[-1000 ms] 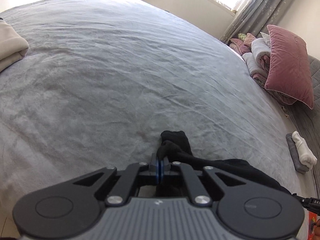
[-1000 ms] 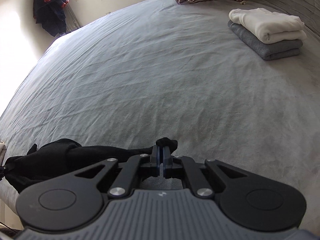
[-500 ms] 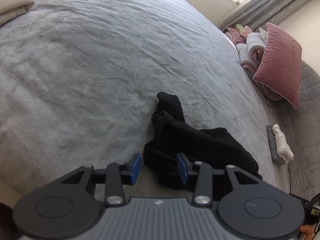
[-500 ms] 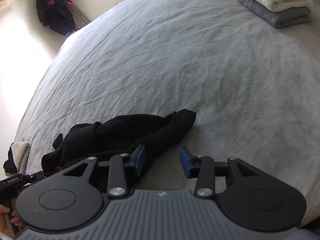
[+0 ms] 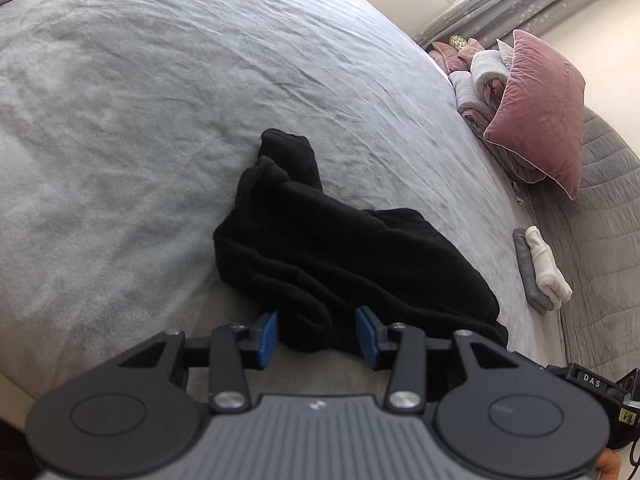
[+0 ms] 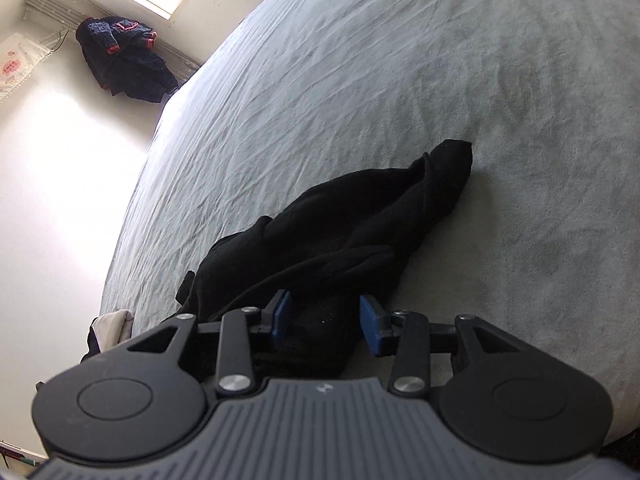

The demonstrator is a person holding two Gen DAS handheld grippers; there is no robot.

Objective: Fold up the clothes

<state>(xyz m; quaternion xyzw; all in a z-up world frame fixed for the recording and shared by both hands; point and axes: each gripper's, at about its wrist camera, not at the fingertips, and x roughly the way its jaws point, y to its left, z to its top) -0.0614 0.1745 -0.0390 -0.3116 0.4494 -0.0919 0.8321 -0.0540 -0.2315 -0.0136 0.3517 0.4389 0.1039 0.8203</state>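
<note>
Grey bedspread (image 5: 168,92) fills both views, wrinkled, soft-looking, with daylight from windows behind.

Left tongs (image 5: 316,334): blue pads spread wide, nothing pinched. A roll of the black garment (image 5: 320,248) lies between the pads at its near edge; whether it touches them, you cannot tell.

Right tongs (image 6: 326,320): pads likewise spread, empty, with dark cloth lying between and under them.

Garment: one black, fleecy-looking piece, bunched in a loose heap on the bedspread close to your edge of the bed. One narrow end, perhaps a sleeve or leg, points away toward the middle of the bed (image 6: 448,160). It is not flat and not folded; no clean edge or corner shows, since black on black hides the seams.

Judgement on the step: the heap needs spreading before any fold will hold. If you grip here, take a single layer at two well-separated points, not the thick roll, or the bundle will lift as a lump. Pull the two tongs apart and lay the cloth flat. Soft bedding may ruck up with it, so pinch above the surface.

Outward: pink pillow (image 5: 540,108) and rolled bedding at the head; a white-on-grey folded stack (image 5: 540,268) near the far side; dark jacket (image 6: 124,64) hanging by the window.
</note>
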